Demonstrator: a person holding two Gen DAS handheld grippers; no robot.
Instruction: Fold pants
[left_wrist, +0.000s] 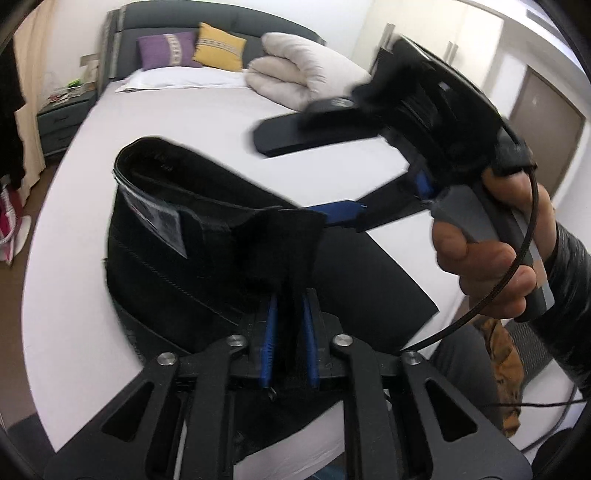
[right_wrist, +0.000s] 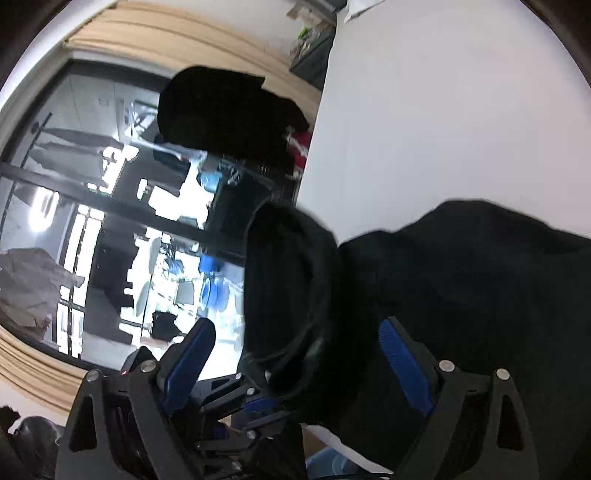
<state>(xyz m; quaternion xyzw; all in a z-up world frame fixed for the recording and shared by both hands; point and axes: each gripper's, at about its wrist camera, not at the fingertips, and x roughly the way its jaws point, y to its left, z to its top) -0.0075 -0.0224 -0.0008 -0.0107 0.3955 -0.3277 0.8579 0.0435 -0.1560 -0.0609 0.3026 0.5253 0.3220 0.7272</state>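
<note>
The left tongs (left_wrist: 290, 325) are pinched nearly together on a bunch of black fabric from the pants (left_wrist: 207, 236), with the blue pads (left_wrist: 271, 328) pressing the cloth from both sides. The cloth rises out of the grip, and the open waistband (left_wrist: 155, 155) with its label stands up behind it, lifted off the bed (left_wrist: 74, 314).

The right tongs (right_wrist: 295, 350) stand wide apart. Their blue pads (right_wrist: 402, 365) sit on either side of the dark pants (right_wrist: 480, 288) without pressing on them; a rolled hem or waistband edge (right_wrist: 288, 280) hangs between the two fingers. In the left wrist view, the right tongs (left_wrist: 306, 177) appear from the side, spread above the garment, with one long finger (left_wrist: 317, 129) stretched out over the sheet and a hand (left_wrist: 487, 251) in a dark sleeve gripping the grey handle (left_wrist: 517, 236).

The rest of the pants lies spread on the white bed sheet. At the head of the bed sit a purple cushion (left_wrist: 166, 50), a yellow cushion (left_wrist: 219, 46) and a folded pale duvet (left_wrist: 306, 70). A nightstand (left_wrist: 62, 114) stands beside the bed. The right wrist view also takes in a large window (right_wrist: 103, 206) framed in pale wood.
</note>
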